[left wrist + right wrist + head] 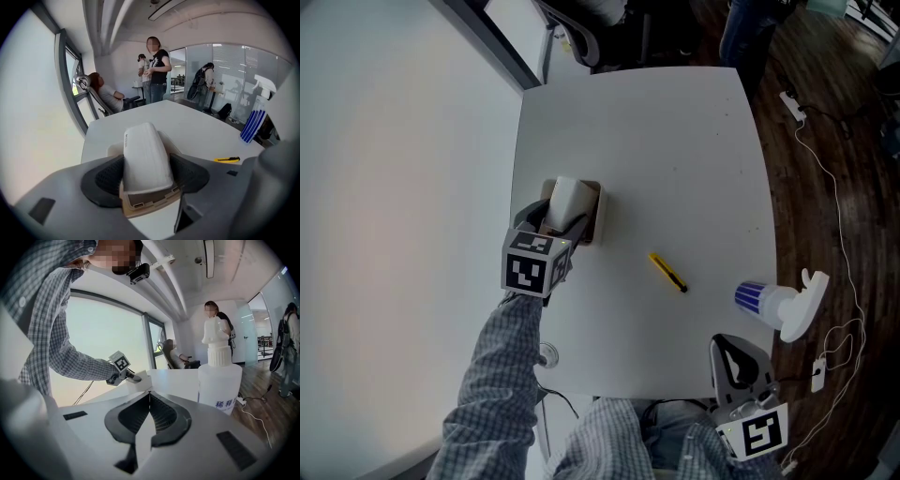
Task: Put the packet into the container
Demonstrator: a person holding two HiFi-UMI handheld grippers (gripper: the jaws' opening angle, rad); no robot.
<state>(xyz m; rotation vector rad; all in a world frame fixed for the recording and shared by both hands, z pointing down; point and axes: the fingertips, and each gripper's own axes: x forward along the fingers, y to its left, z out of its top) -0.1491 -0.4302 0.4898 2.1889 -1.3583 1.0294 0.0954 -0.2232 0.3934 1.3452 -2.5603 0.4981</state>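
The white packet (145, 159) is seen stood on end in the beige container (140, 202), its lower end down inside the container's near wall and its long axis rising out of it, roughly along the line in which the left gripper (146, 176) points. It is bracketed by the fingers (105, 180) of that gripper, one dark ribbed pad laid against each long flank with no gap to be made out, so the packet is judged to be gripped across its narrow width rather than merely flanked. The container is placed near the left edge of the white surface (675, 150), and it is approached by the left gripper from the person's side, slanting downward. The right gripper (149, 397) is held well apart, at the near right corner just beside the spray bottle (219, 380); its fingers are closed tip to tip on nothing. A yellow utility knife (668, 272) is left lying between the two grippers, clear of the container. Since the packet is already lodged in the container and only the left fingers are on it, the coming move is judged to be theirs: the pads would need to be parted sideways off the flanks and drawn back along the packet's axis, so that the upright packet is not tipped out.
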